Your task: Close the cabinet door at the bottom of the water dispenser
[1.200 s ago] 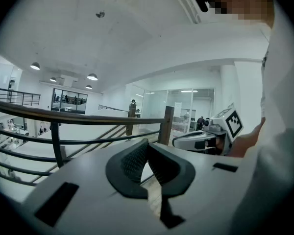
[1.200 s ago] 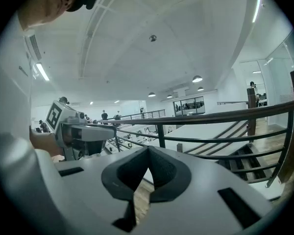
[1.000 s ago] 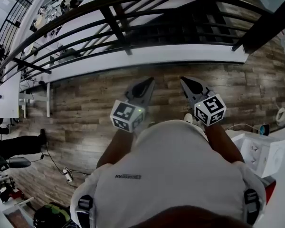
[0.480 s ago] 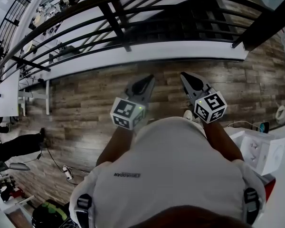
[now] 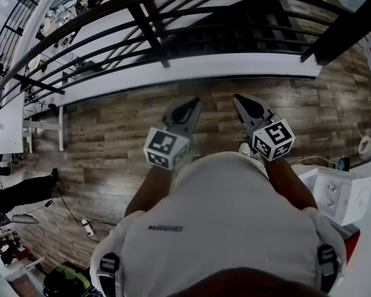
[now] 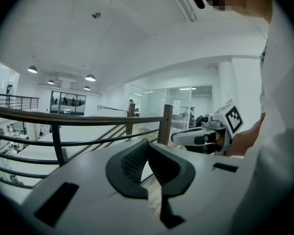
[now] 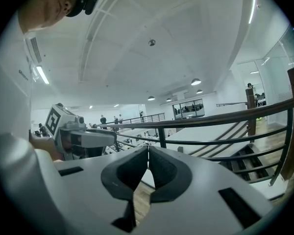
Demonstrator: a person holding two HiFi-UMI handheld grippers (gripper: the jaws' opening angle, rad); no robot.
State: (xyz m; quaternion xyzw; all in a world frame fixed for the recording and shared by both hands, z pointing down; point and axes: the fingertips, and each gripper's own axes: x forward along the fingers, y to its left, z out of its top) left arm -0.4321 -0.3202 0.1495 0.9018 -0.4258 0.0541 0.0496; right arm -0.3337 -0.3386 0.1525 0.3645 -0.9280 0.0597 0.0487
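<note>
Above wooden floor (image 5: 111, 147), left tool (image 5: 193, 105) and right tool (image 5: 238, 99) remain clenched, empty, unmoved.

Below one black metal railing (image 5: 149, 36): two grey plastic grippers, left gripper (image 5: 191, 106) and right gripper (image 5: 240, 101), and one white cardboard box (image 5: 337, 197).

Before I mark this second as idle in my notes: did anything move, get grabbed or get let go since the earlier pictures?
Nothing visibly changed. The left tongs and right tongs stay side by side in front of the person, above the wooden floor, both shut and empty, pointing toward the railing.
</note>
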